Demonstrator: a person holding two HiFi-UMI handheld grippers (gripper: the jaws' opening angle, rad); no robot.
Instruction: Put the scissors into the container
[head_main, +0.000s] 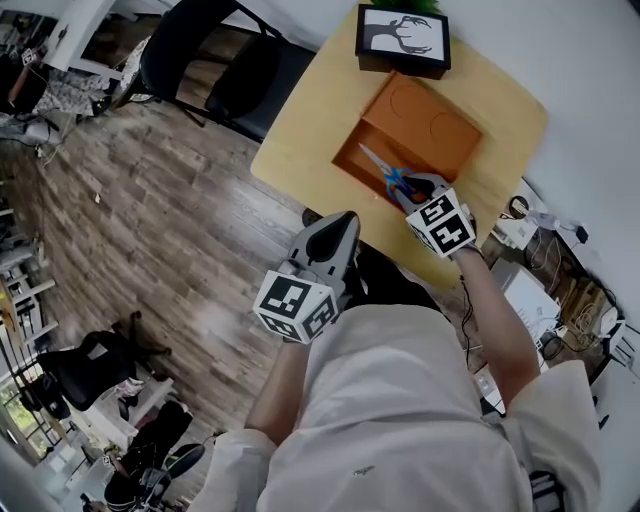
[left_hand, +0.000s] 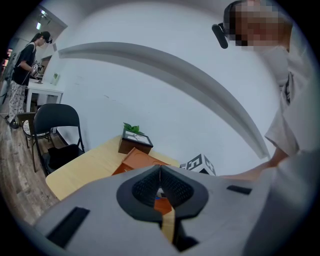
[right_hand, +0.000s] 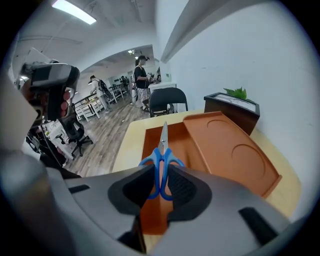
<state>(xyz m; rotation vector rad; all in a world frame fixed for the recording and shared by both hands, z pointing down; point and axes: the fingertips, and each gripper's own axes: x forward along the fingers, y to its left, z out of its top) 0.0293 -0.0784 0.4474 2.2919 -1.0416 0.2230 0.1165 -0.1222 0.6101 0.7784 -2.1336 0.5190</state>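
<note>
Blue-handled scissors (right_hand: 164, 136) pinched at the loops by right gripper (right_hand: 160, 184), blades toward 12 o'clock over orange container (right_hand: 200, 150), likely lined up for release. Left gripper (left_hand: 160, 186) closed on nothing, held at the container's 7 o'clock, out of the way.

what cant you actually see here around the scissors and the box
- Scissors handle loops: right gripper view, lower part covered by the right gripper pads.
- Container: left gripper view, mostly behind the shut left gripper.
- Whether the blade tips touch the container floor: head view, too small.
</note>
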